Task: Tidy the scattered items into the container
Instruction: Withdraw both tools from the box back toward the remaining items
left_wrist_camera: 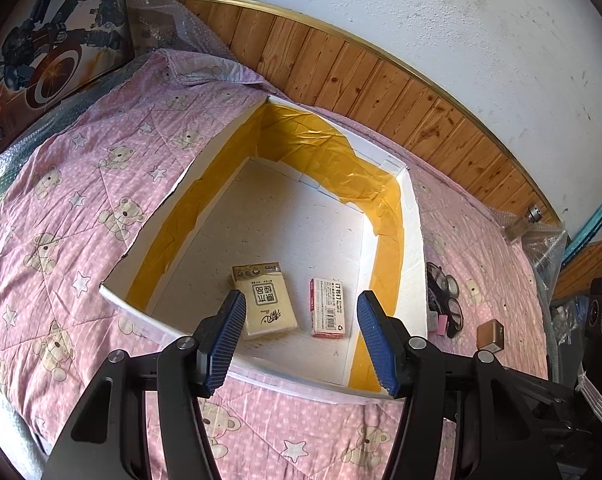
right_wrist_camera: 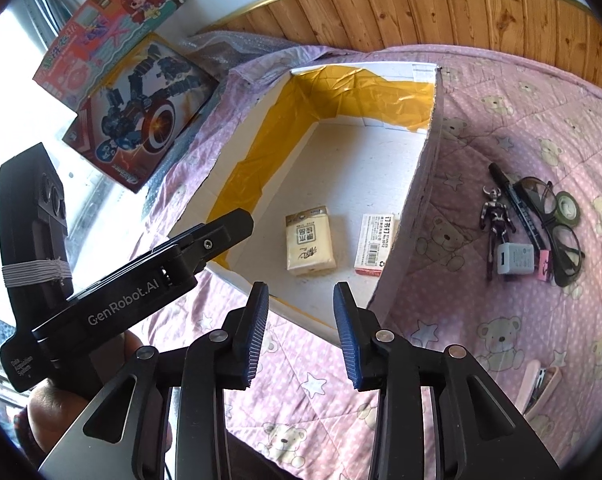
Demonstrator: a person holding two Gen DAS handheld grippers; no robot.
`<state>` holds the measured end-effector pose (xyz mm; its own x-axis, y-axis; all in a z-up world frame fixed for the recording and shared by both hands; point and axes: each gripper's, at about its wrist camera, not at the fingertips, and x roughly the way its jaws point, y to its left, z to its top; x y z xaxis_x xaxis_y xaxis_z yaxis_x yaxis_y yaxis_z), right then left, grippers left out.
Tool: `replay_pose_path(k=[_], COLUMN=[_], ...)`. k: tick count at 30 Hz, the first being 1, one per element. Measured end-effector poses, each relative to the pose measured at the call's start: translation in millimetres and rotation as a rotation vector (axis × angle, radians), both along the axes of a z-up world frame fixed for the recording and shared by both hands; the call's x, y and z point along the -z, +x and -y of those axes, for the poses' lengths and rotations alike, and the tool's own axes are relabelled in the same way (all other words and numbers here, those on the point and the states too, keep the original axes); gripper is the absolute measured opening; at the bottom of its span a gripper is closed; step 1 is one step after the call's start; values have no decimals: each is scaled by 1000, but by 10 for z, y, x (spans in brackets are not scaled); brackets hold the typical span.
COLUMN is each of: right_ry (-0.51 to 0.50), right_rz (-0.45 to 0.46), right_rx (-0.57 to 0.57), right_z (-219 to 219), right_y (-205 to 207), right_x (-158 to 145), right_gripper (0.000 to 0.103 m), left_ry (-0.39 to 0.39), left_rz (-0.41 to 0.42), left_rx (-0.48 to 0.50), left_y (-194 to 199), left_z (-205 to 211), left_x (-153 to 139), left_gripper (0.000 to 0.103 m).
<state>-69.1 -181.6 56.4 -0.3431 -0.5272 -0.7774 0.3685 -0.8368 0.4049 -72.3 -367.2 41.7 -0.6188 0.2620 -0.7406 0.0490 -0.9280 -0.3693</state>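
Both grippers — left gripper, right gripper — spread, empty, over the box; tissue pack already inside. Clutter at right — glasses could snag the marker.

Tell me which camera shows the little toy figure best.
The right wrist view: the toy figure lies in full sight on the quilt, beside the white charger. In the left wrist view the box wall hides most of that pile, so I can't pick it out.

Black tongs, blue ribbed pads, silver screws, white "GenRobot.AI" lettering
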Motion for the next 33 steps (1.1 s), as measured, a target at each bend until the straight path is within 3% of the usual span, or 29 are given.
replay_pose_path(k=[16, 33], right_ry=[-93, -149], right_rz=[5, 46], right_rx=[84, 220], right_z=[-630, -1456], right_y=[197, 411], right_x=[-11, 223], right_gripper=[39, 40], left_ry=[-34, -69], left_rz=[-24, -34], left_rx=[122, 263], left_y=[213, 410], left_z=[-592, -1289], left_x=[-88, -100], left_gripper=[59, 59])
